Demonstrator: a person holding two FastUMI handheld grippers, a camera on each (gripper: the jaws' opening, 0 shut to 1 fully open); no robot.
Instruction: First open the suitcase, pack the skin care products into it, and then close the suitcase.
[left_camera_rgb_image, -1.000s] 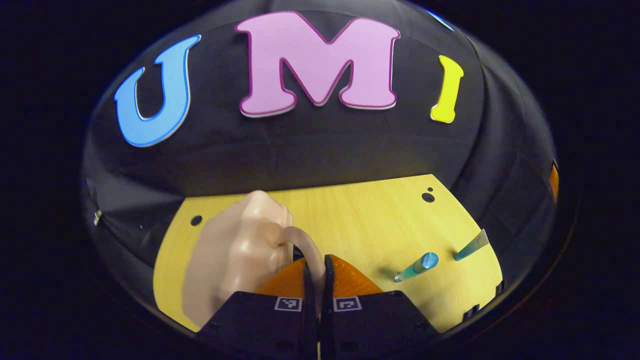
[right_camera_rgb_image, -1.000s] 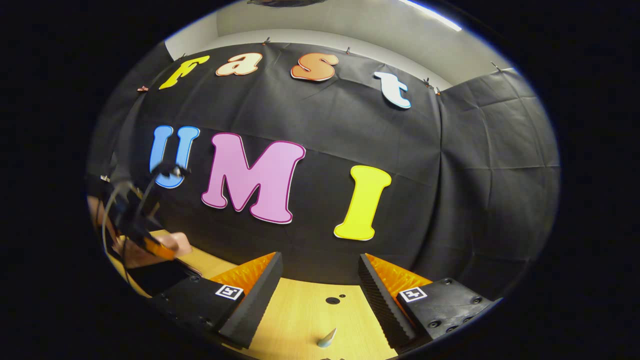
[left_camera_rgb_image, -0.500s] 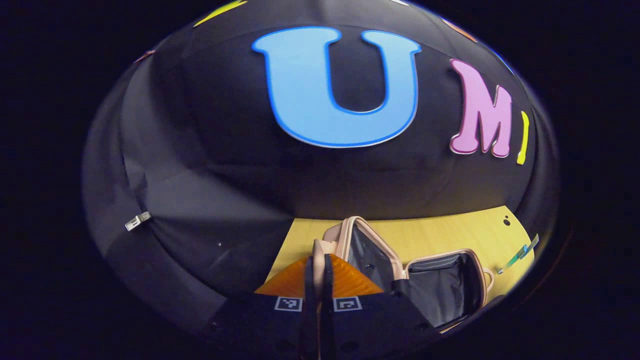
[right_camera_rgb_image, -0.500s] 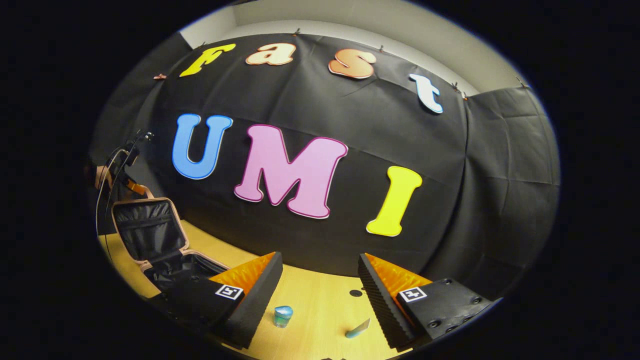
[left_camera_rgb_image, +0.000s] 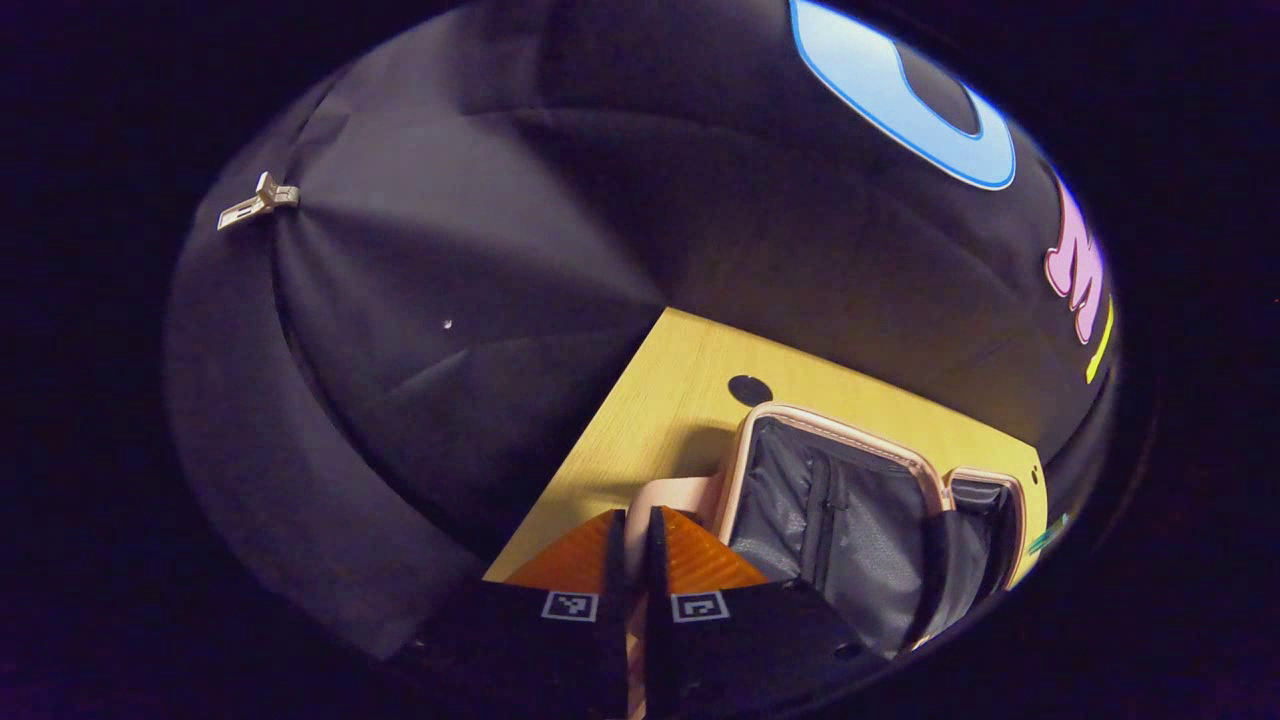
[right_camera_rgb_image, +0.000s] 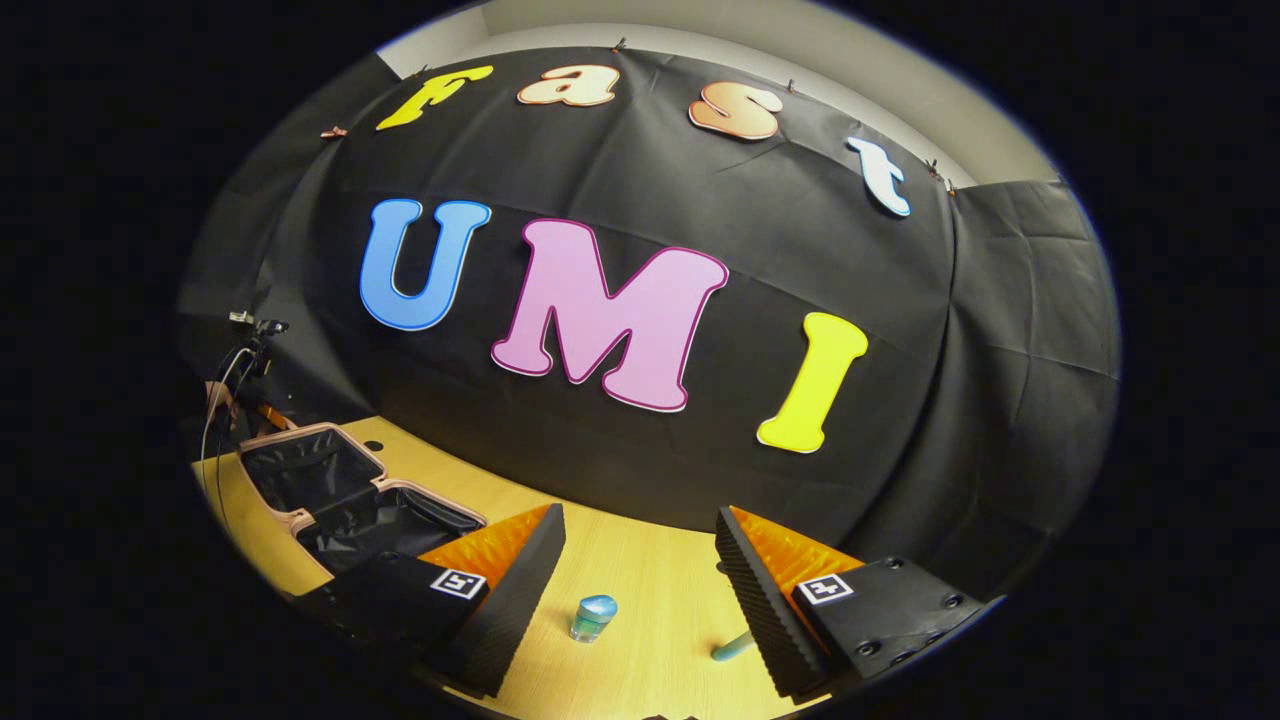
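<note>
The pink suitcase (left_camera_rgb_image: 840, 500) lies open on the wooden table (left_camera_rgb_image: 660, 400), its black lining showing in both halves. My left gripper (left_camera_rgb_image: 634, 535) is shut on the pink handle (left_camera_rgb_image: 672, 498) at the lid's outer edge, and the lid leans far back. In the right gripper view the open suitcase (right_camera_rgb_image: 345, 490) sits at the left, with the left gripper (right_camera_rgb_image: 245, 385) and its cables behind it. My right gripper (right_camera_rgb_image: 640, 575) is open above the table. A blue-capped bottle (right_camera_rgb_image: 593, 616) stands between its fingers, farther off. A teal tube (right_camera_rgb_image: 733, 647) lies partly hidden by the right finger.
The black cloth wall rises right behind the table's far edge. A round hole (left_camera_rgb_image: 749, 389) in the tabletop lies just beyond the lid. Bare wood (right_camera_rgb_image: 650, 560) stretches between the suitcase and the bottle.
The left gripper has swung the lid from upright down and back until it is nearly flat. The right gripper has drifted a little, and the bottle and tube sit closer between its fingers.
</note>
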